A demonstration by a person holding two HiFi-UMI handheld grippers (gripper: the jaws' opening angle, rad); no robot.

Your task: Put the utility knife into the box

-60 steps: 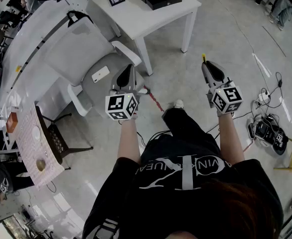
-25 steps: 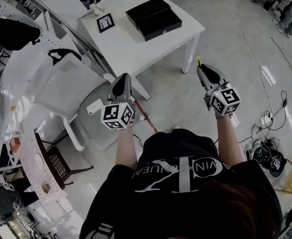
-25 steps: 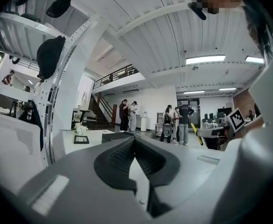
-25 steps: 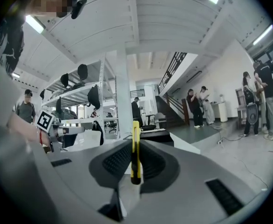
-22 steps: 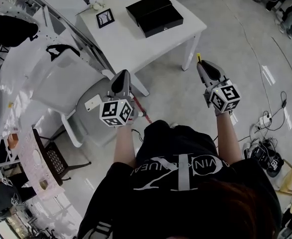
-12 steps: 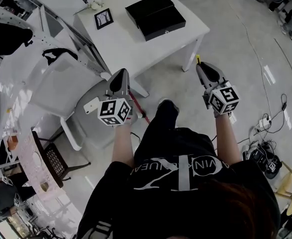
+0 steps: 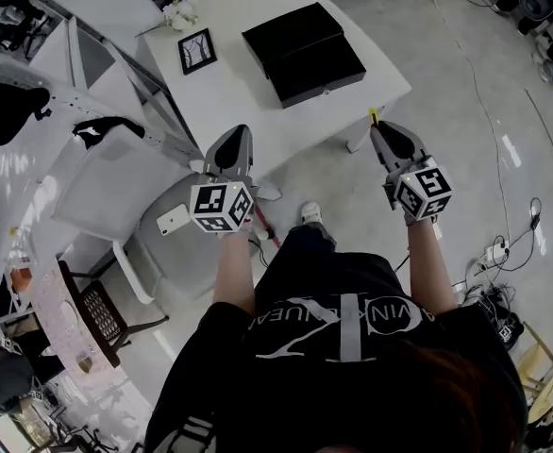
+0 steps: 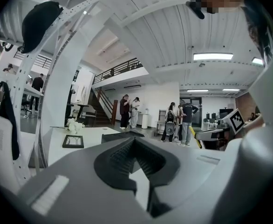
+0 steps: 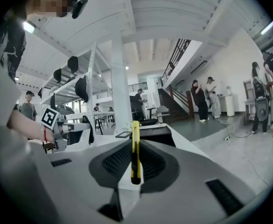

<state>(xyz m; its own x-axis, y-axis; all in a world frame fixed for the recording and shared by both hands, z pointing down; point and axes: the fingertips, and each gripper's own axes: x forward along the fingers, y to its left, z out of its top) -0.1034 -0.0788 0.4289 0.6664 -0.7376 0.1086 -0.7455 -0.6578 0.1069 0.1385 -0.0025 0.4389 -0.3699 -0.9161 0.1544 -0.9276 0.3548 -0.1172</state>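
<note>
Knife held just off the table's near edge.
Head view: one black box sat on the table; the right tool clamped one yellow utility knife, its long axis pointing forward past the tips. Left gripper view: the left tool was closed, empty. Right gripper view: knife upright between the jaws.

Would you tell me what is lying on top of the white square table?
On the white table sit a flat black box, a small black-framed picture and a little white object. Whether the box holds anything cannot be seen.
</note>
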